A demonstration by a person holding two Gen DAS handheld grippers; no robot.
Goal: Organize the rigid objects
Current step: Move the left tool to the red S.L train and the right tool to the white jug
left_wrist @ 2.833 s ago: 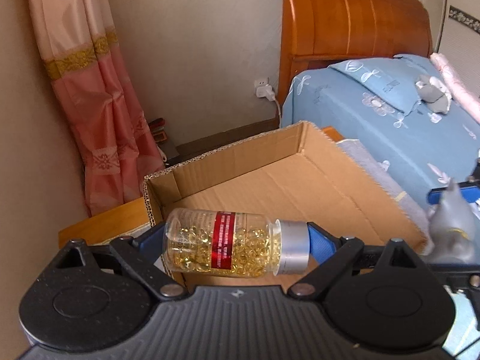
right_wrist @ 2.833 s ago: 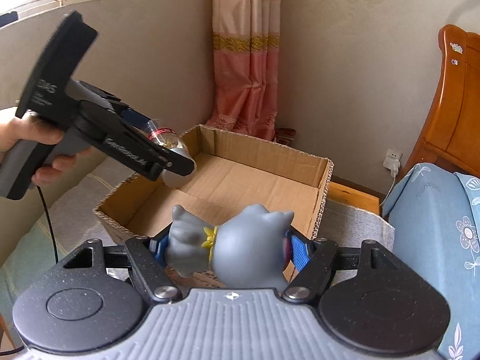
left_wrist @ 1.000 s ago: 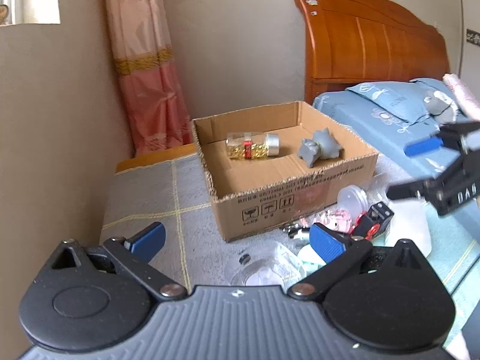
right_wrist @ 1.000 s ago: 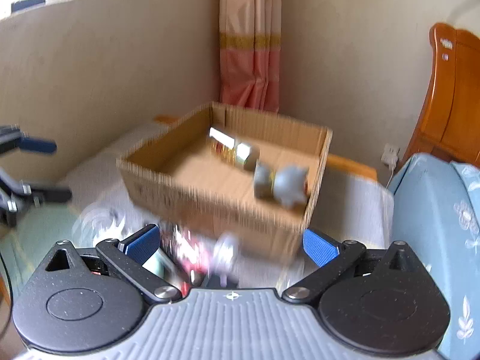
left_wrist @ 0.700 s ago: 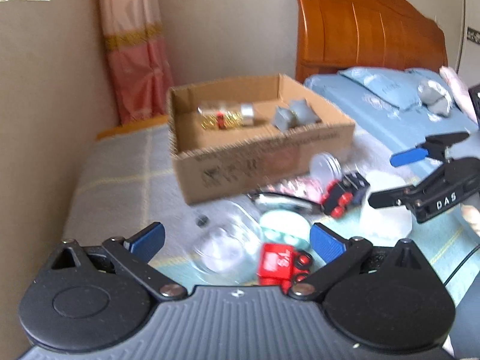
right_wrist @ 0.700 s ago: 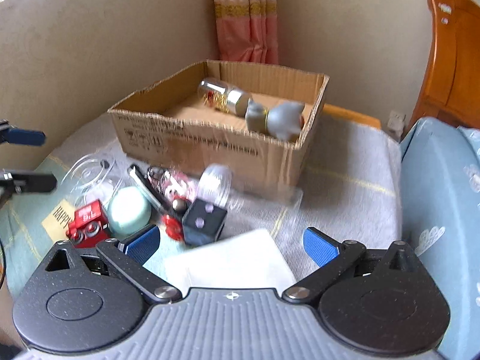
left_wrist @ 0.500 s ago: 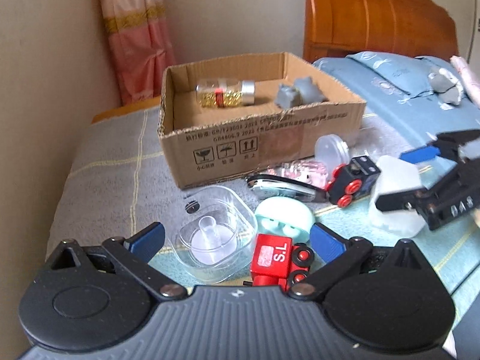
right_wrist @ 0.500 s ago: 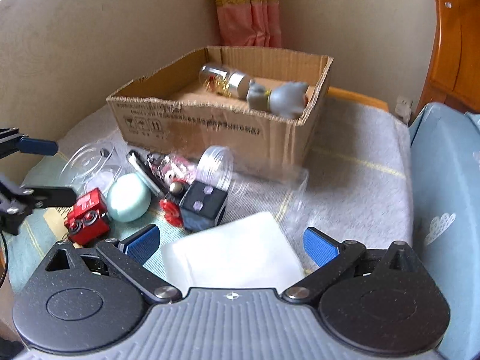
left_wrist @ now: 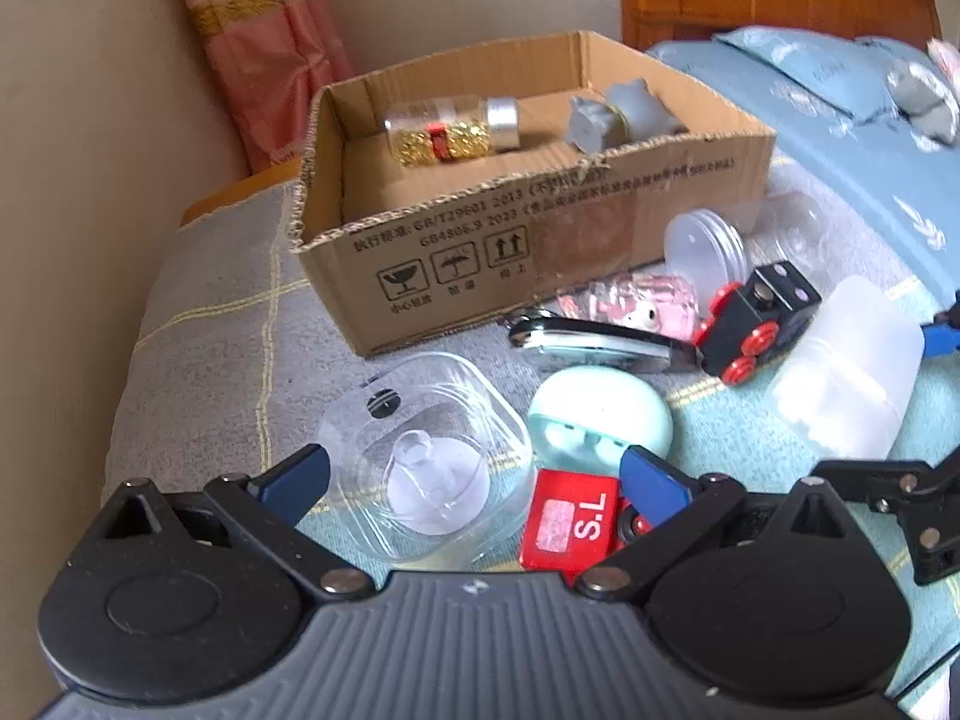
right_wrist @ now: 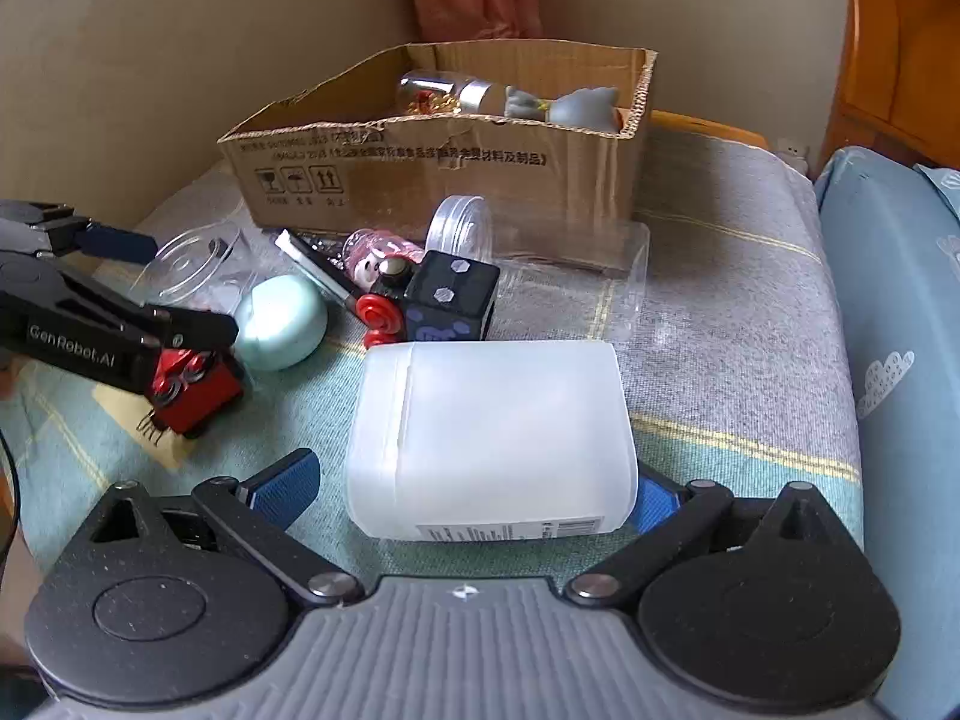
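- Bedside blanket (right_wrist: pixel 720 312): box (right_wrist: pixel 456 180) at 12 o'clock, already holding bottle and figurine.
- Right gripper (right_wrist: pixel 474 489): released, astride white jar (right_wrist: pixel 492 438); I'd centre, then clench gently.
- Left gripper (left_wrist: pixel 474 474): released, over clear case (left_wrist: pixel 426 456).

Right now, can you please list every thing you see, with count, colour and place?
cardboard box: 1, brown, back of cloth.
capsule bottle: 1, clear with gold capsules, lying in box.
grey figure: 1, in box beside bottle.
white plastic box: 1, between right tool's fingers.
clear square case: 1, front left.
mint case: 1, beside it.
red block: 1, near front.
black toy engine: 1, red wheels.
clear round jar: 1, near box.
left tool: open.
right tool: open.
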